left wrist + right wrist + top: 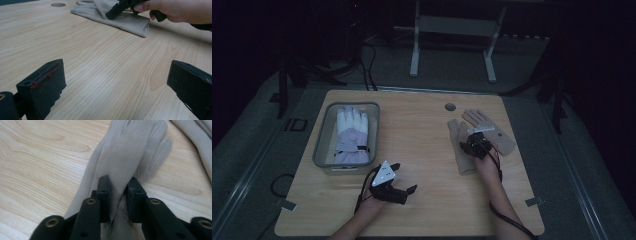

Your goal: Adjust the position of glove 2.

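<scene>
Two beige gloves lie on the right half of the wooden table. My right gripper (471,141) is shut on the left beige glove (460,155). In the right gripper view the pads (103,195) pinch a raised fold of this glove (132,150), whose fingers point away. The other beige glove (498,136) lies flat just to its right and is seen at the top corner (197,135). My left gripper (406,176) rests open near the table's front, left of centre, with bare wood between its jaws (117,72). It looks toward the held glove (130,22) and the right gripper (116,10).
A clear plastic bin (319,135) stands at the left of the table with a white and lavender glove (352,132) in it. A round cable hole (450,107) sits near the far edge. A metal stand is on the floor behind the table.
</scene>
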`<state>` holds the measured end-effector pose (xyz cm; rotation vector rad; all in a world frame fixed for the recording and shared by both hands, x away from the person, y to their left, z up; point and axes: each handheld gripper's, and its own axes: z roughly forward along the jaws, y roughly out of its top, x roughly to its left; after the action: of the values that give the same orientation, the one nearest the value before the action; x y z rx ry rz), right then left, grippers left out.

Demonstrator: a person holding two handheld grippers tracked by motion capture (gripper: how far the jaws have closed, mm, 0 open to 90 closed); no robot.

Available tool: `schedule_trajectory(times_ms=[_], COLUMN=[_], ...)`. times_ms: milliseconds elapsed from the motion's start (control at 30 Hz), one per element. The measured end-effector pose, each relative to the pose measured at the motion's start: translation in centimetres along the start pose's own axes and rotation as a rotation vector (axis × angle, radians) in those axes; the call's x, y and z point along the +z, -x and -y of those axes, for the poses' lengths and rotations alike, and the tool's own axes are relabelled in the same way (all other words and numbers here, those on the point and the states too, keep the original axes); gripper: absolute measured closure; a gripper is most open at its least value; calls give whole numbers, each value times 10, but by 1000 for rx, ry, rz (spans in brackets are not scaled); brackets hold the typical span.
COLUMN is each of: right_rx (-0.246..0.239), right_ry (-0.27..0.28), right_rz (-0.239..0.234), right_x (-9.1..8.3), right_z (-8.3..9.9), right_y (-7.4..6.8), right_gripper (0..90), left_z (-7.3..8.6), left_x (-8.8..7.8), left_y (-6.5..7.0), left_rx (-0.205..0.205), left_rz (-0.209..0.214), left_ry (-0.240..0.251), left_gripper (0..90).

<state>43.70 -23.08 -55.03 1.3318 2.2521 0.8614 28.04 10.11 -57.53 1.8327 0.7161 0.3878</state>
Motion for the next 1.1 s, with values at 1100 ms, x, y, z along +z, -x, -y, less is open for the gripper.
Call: schedule_trajectory(times_ms=[1100], right_rx=[185], right_ry=[44], right_rz=[-126], right_x=[30], right_z=[-38], right_y=[-111], right_gripper=[748], left_z=[0], left_x=[0], left_y=[4], left_rx=[33], left_rz=[-10], left_ry=[1], left_gripper=[20])
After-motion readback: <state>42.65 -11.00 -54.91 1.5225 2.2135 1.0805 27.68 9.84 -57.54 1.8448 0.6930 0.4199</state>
